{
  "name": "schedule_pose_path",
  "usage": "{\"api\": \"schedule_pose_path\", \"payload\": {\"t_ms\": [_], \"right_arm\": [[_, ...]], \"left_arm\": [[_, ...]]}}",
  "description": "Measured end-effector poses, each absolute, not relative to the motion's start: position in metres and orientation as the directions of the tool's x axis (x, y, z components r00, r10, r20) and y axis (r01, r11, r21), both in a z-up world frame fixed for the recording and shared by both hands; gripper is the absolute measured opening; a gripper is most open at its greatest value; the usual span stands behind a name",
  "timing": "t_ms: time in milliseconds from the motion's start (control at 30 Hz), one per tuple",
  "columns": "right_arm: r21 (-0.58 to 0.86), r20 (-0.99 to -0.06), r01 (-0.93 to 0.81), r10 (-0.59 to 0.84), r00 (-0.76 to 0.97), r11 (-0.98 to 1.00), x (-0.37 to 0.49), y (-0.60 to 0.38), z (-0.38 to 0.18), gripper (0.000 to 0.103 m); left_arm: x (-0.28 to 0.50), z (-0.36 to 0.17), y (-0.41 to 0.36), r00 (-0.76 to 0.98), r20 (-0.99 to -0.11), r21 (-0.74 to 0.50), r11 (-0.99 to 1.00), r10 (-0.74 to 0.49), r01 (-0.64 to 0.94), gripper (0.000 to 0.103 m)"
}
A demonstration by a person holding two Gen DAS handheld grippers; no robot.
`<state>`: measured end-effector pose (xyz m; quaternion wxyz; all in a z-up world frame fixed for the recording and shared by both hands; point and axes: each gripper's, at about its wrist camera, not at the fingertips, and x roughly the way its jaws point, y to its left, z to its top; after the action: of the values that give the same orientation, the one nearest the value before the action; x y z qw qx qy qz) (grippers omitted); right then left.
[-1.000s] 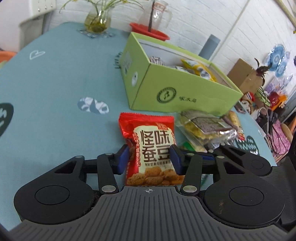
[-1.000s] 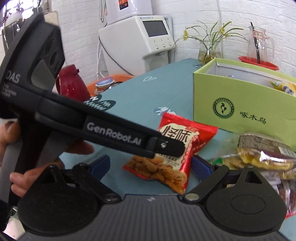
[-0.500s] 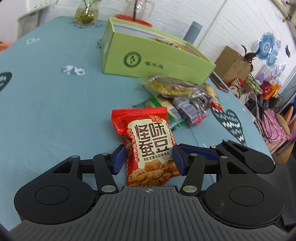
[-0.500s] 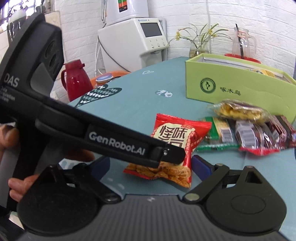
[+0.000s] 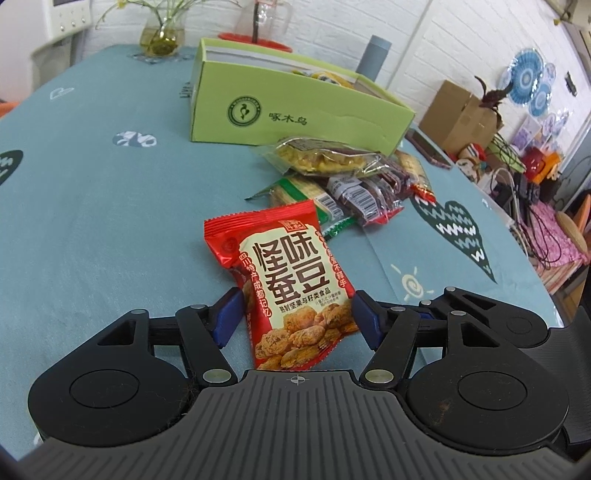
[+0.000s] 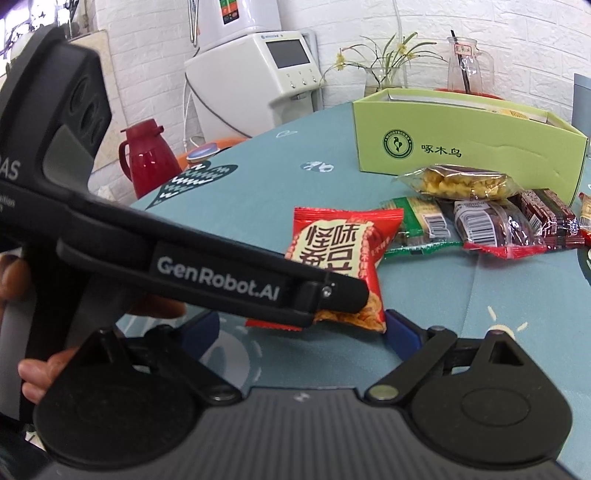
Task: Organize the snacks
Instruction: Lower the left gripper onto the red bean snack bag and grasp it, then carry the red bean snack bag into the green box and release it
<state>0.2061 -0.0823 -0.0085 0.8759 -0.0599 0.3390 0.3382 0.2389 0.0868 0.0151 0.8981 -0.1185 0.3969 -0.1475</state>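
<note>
My left gripper point(image 5: 295, 314) is shut on a red snack packet point(image 5: 288, 273) with printed beans, holding its lower end above the table; the packet also shows in the right wrist view point(image 6: 340, 247), with the left gripper's finger point(image 6: 325, 295) across it. A green open box point(image 5: 295, 107) holding some snacks stands behind, also in the right wrist view point(image 6: 465, 147). A pile of snack packets point(image 5: 347, 177) lies in front of the box. My right gripper point(image 6: 303, 328) is open and empty, just behind the held packet.
The table has a teal cloth point(image 5: 92, 206) with heart prints. A glass vase point(image 5: 160, 35), a glass pitcher on a red tray point(image 5: 258, 22) and a grey bottle point(image 5: 375, 55) stand behind the box. A red thermos point(image 6: 147, 162) and a white appliance point(image 6: 258, 74) are beyond the table's left edge.
The left gripper has pulled back from the box with the red packet held in it; the box and pile now look farther away. The right gripper has stayed open.
</note>
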Motion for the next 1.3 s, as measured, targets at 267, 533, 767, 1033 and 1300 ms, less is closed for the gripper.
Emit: {"api": "schedule_pose_path", "payload": {"t_ms": [267, 533, 767, 1033, 1300], "right_arm": [[0.114, -0.627, -0.623, 0.542, 0.559, 0.774, 0.223, -0.077, 0.000, 0.093], [0.066, -0.634, -0.631, 0.521, 0.571, 0.773, 0.229, -0.061, -0.011, 0.078], [0.025, -0.611, -0.635, 0.514, 0.602, 0.772, 0.232, -0.055, 0.000, 0.076], [0.026, -0.538, -0.673, 0.578, 0.613, 0.739, 0.253, -0.054, 0.027, 0.078], [-0.114, -0.487, -0.648, 0.527, 0.697, 0.753, 0.369, -0.033, 0.072, 0.078]], "left_arm": [[0.241, 0.012, 0.112, 0.634, -0.635, -0.461, 0.875, -0.442, 0.148, 0.057], [0.246, 0.011, 0.109, 0.651, -0.632, -0.407, 0.895, -0.421, 0.183, 0.026], [0.251, 0.023, 0.116, 0.672, -0.597, -0.443, 0.879, -0.438, 0.180, 0.019], [0.264, 0.059, 0.117, 0.732, -0.556, -0.387, 0.902, -0.394, 0.191, 0.021], [0.379, 0.114, 0.105, 0.792, -0.512, -0.247, 0.940, -0.333, 0.235, 0.022]]}}
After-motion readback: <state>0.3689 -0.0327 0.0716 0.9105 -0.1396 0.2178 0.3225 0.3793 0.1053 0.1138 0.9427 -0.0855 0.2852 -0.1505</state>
